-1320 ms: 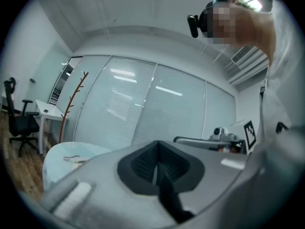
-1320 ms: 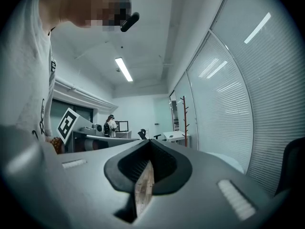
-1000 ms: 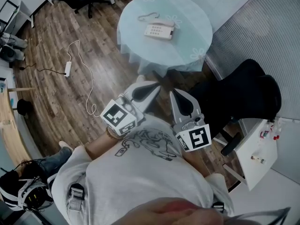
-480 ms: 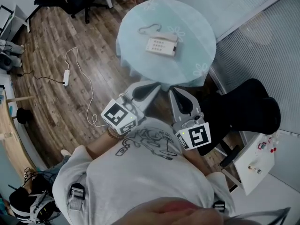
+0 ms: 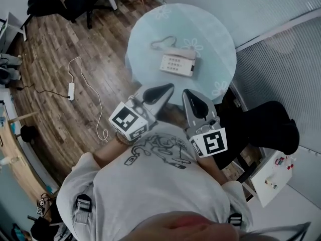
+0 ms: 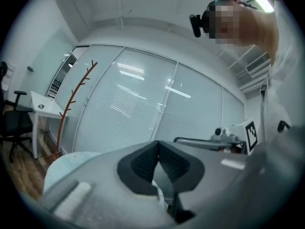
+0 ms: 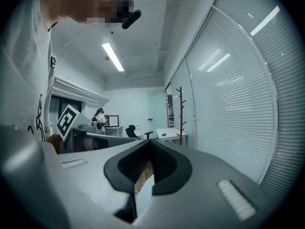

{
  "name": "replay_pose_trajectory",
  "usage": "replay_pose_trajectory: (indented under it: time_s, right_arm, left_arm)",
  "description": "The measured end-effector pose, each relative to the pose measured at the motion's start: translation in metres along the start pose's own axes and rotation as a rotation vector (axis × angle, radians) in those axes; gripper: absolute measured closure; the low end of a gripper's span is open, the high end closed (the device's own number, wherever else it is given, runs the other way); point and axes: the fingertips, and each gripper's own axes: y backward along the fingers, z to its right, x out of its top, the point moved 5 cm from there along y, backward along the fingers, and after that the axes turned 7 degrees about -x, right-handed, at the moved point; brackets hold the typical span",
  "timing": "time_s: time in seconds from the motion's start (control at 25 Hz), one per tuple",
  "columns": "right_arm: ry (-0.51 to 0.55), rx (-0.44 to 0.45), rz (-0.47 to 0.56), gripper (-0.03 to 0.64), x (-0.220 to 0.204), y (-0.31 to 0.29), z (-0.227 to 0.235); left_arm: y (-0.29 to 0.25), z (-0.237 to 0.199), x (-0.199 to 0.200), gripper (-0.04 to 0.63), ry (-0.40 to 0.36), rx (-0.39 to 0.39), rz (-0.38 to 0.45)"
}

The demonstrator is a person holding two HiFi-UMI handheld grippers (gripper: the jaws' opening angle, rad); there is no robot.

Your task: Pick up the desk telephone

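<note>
Telephone [image 5: 178, 64] sits near the middle of the round table [image 5: 220, 39], cord [image 5: 163, 42] looped beside it. Left tongs [image 5: 169, 87] and right tongs [image 5: 187, 92] are both closed tight and empty. They are side by side at the table's near edge, apart from the telephone.

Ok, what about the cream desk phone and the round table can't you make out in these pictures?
- Cream desk telephone: key labels too small, head view.
- Telephone in the gripper views: not seen; the shut left claw and shut right claw fill each picture's lower half.
- Table legs: hidden under the pale blue tablecloth, head view.
- Where the thin telephone cord ends: too small to trace, head view.
</note>
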Motion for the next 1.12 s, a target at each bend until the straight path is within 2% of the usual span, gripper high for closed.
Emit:
replay_pose_trajectory:
  time_s: [0.4,0.92,1.12]
  right_arm:
    - [-0.003,-0.037,-0.048,0.611,0.0,-0.091,0.024]
    - [-0.024,-0.045,-0.113,0.609,-0.018,-0.133,0.05]
    - [-0.048,-0.048,-0.139,0.609,-0.035,-0.136,0.065]
  left_arm:
    - [-0.013,-0.092,0.014,0.594,0.041,-0.025,-0.032]
    - [-0.034,-0.14,0.003,0.594,0.079,-0.019,-0.09]
    - [-0.043,-0.149,-0.016,0.594,0.089,0.0,-0.113]
